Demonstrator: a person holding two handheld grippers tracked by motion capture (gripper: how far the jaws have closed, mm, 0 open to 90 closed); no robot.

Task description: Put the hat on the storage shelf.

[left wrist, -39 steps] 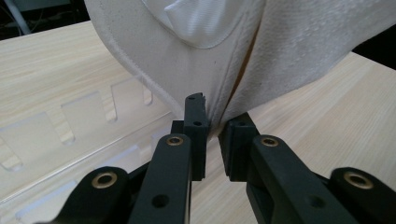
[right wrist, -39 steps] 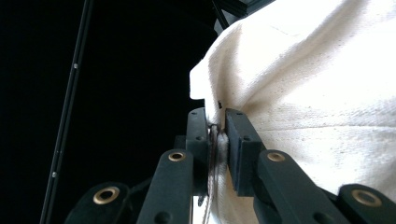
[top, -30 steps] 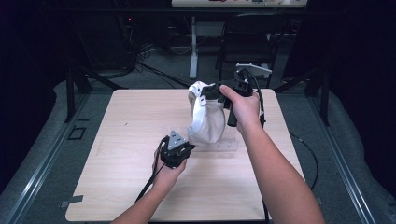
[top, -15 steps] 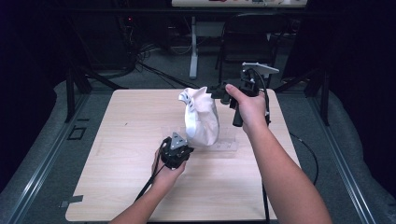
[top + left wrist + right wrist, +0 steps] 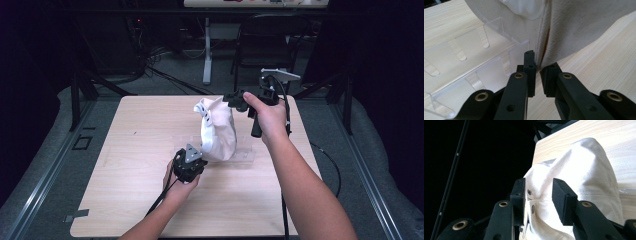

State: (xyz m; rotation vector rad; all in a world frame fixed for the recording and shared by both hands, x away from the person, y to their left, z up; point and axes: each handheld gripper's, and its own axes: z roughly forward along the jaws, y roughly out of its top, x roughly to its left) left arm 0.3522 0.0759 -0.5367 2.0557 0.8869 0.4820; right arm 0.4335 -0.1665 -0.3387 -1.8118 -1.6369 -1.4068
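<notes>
A white cloth bag (image 5: 218, 132) stands upright on a clear plastic rack (image 5: 245, 156) in the middle of the wooden table (image 5: 135, 150). My left gripper (image 5: 198, 161) lies low at the bag's near foot. Seen from the left gripper view, the left gripper (image 5: 537, 67) is shut to a thin slit with nothing in it, just short of the bag's seam (image 5: 541, 37) and the rack's corner (image 5: 520, 50). My right gripper (image 5: 231, 101) hovers at the bag's top right. Its jaws have been opening; the right gripper (image 5: 539, 187) stands open, and the bag's snap-studded rim (image 5: 531, 200) lies loose between the pads.
A black chair (image 5: 270, 45) and a white stand leg (image 5: 206, 55) sit beyond the table's far edge, with cables on the floor. Black frame posts flank the table. Bare tabletop stretches to the left and along the front.
My right gripper has let go of the bag's top and drawn slightly back to the right. The bag's top has sprung upright. The left gripper has kept its place.
</notes>
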